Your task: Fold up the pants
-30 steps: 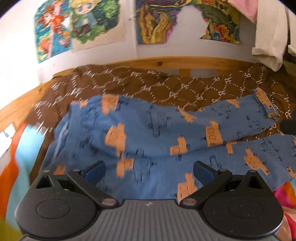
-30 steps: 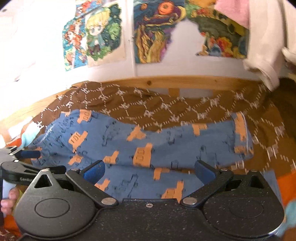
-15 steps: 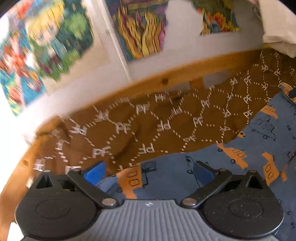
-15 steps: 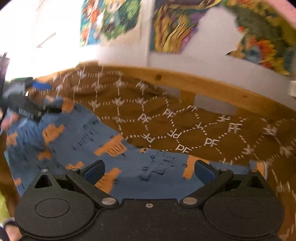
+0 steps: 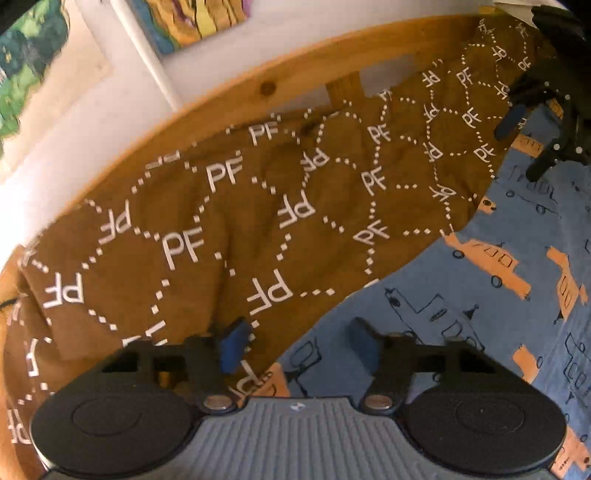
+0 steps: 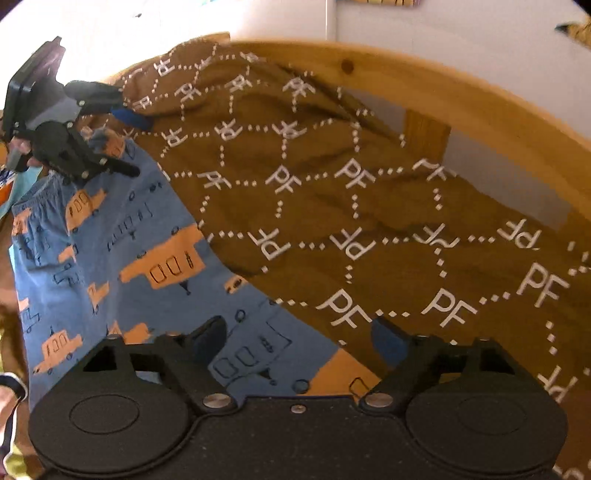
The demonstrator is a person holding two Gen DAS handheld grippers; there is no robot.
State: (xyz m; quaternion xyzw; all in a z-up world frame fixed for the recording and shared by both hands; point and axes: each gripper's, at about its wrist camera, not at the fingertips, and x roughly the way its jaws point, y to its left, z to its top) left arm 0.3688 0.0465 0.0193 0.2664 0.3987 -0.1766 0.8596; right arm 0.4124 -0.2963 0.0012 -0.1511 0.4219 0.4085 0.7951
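Observation:
Blue pants (image 5: pixel 498 295) with orange vehicle prints lie flat on a brown "PF" patterned blanket (image 5: pixel 258 206). My left gripper (image 5: pixel 295 341) is open, low over the pants' far edge near one end, one finger on the blanket side and one over the fabric. My right gripper (image 6: pixel 299 338) is open too, straddling the pants (image 6: pixel 122 266) edge at the other end. Each gripper shows in the other's view: the right one (image 5: pixel 532 144) at upper right, the left one (image 6: pixel 122 140) at upper left. Neither holds cloth.
A wooden bed rail (image 5: pixel 295 70) runs behind the blanket, with a white wall and posters (image 5: pixel 199 18) above it. The rail also shows in the right wrist view (image 6: pixel 461 96). Colourful bedding (image 6: pixel 7 192) lies at the left edge.
Both grippers have dropped from a high view of the whole pants down to the far edge, spreading apart to opposite ends. The jaws stay open.

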